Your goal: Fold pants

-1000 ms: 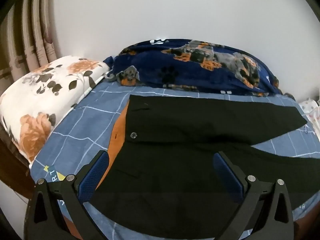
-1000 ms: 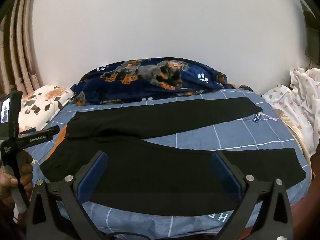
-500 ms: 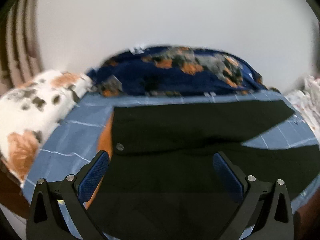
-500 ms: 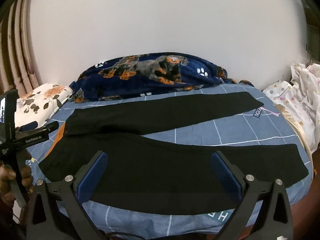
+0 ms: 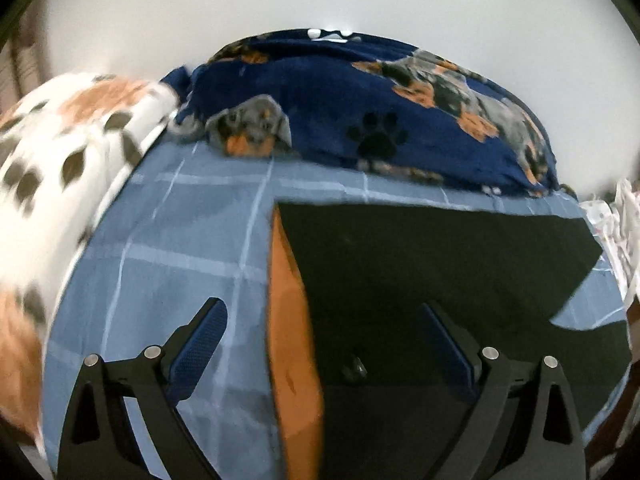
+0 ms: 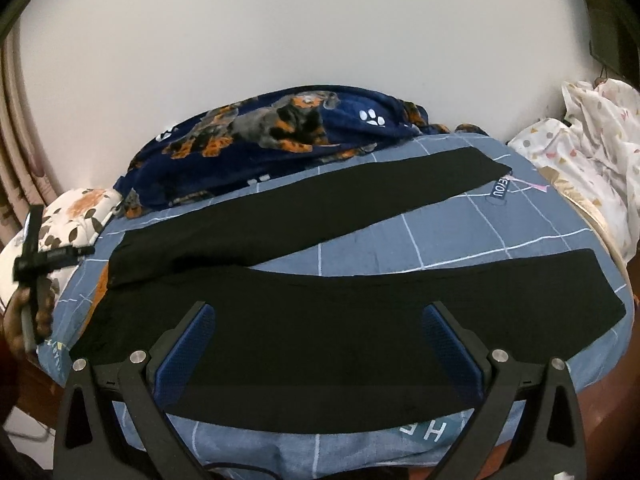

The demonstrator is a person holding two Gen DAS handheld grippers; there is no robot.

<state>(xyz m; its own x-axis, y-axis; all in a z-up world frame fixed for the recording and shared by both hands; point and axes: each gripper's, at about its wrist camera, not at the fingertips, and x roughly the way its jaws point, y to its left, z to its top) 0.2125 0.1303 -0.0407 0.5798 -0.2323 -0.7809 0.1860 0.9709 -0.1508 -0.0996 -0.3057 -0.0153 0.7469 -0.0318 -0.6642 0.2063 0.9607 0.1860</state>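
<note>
Both grippers, left and right, hold their fingers spread wide with nothing between them, above the black pants lying flat on the bed with legs splayed apart. The waistband sits between the left fingers, the near leg under the right ones. I'd pinch waistband and near-leg hem together, lifting evenly so the cloth carries over without bunching.

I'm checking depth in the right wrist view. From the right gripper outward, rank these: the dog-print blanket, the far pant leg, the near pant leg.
From the right gripper:
1. Near pant leg, lying directly between and beneath the fingers.
2. Far pant leg, stretched across the mid-bed beyond a strip of blue sheet.
3. Dog-print blanket, heaped at the back against the wall.
</note>
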